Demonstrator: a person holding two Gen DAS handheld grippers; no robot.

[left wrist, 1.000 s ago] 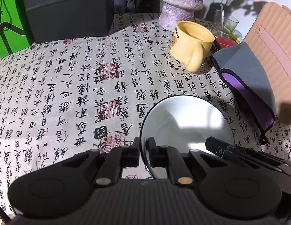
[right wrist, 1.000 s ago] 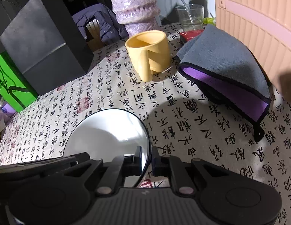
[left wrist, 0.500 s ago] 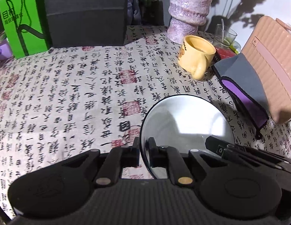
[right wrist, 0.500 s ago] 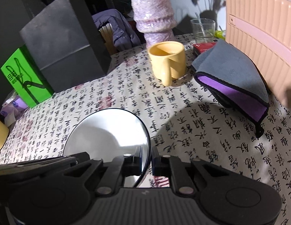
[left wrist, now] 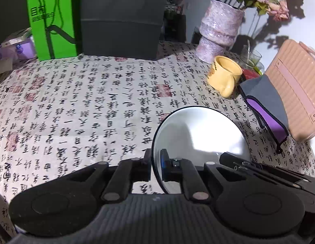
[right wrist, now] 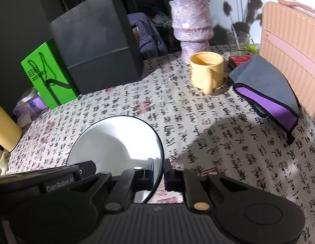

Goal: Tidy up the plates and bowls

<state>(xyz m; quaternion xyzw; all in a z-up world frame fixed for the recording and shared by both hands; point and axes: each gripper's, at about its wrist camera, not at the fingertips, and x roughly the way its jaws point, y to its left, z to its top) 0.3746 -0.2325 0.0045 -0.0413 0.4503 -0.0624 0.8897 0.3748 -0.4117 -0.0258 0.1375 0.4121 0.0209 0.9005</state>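
White with a thin dark rim, the plate (left wrist: 200, 134) hung between my two grippers, clear of the calligraphy-print tablecloth (left wrist: 86, 101) and casting a shadow on it in the right wrist view. My left gripper (left wrist: 155, 162) was pinched narrow on the plate's left edge, one finger above the rim and one below. My right gripper (right wrist: 158, 171) was clamped the same way on the opposite edge, so both carried it level.

Beyond the plate, on the far right, stood a yellow mug (right wrist: 207, 71) with its handle toward me, and just beside that lay a grey and purple cloth (right wrist: 265, 87) against a ribbed pink case (right wrist: 289, 50). Behind the mug rose a mottled purple vase (right wrist: 191, 26) and a drinking glass (right wrist: 237, 40). Far left stood a dark paper bag (right wrist: 94, 44) and a green box (right wrist: 47, 75).

I judged this as the carrying step, with the plate in transit. No stack or other dishes showed, so I could not tell the destination. The next move would call for keeping both grips matched and lowering the plate flat before letting go.
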